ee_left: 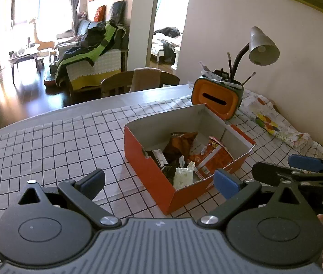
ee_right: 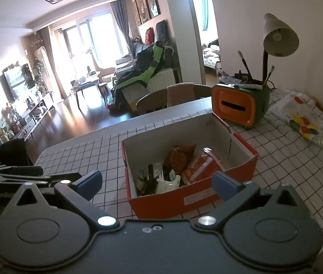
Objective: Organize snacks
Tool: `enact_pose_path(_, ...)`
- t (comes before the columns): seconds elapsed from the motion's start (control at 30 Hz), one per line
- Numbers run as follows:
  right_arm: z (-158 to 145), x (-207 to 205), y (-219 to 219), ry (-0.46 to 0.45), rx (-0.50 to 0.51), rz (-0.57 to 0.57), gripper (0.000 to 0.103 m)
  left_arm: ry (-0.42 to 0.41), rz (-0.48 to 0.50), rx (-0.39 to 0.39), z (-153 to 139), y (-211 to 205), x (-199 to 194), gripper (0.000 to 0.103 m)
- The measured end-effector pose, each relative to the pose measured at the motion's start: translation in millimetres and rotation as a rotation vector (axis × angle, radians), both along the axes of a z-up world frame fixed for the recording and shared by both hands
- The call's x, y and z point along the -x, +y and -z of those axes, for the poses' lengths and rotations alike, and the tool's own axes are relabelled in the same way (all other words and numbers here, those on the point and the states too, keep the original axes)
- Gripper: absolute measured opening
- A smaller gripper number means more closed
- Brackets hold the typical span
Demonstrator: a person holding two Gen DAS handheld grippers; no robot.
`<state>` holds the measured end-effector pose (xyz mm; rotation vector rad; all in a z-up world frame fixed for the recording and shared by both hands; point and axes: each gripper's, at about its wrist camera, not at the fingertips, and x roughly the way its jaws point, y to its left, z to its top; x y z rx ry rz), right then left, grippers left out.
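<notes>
Left gripper [ee_left: 159, 183]: fingers spread wide, empty, held above the checked tablecloth [ee_left: 58, 141]. Right gripper [ee_right: 157, 183]: also spread wide, empty.

Orange box [ee_left: 147, 171], lid off, sits at 12–1 o'clock from the left gripper and dead ahead at 12 from the right. Snack packets [ee_left: 191, 157] lie piled inside, below the rim.

Cloth from 9 to 11 o'clock of the box is bare up to the table's rounded far edge. At 1 o'clock, touching or just behind the box: orange tissue holder [ee_right: 236, 107], desk lamp [ee_right: 277, 36]. Folded patterned cloth [ee_right: 307, 121] at 2 o'clock, near the wall.
</notes>
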<state>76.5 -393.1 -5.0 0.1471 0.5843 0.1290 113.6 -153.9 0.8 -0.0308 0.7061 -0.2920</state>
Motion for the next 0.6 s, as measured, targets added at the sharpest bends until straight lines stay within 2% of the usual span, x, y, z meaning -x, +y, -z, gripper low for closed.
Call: enact_pose_path(0.6,0.6,0.3,6.3,0.002,0.003,0.009,0.103,0.006,0.021,0.009,-1.0,4.9,-4.6,0.102)
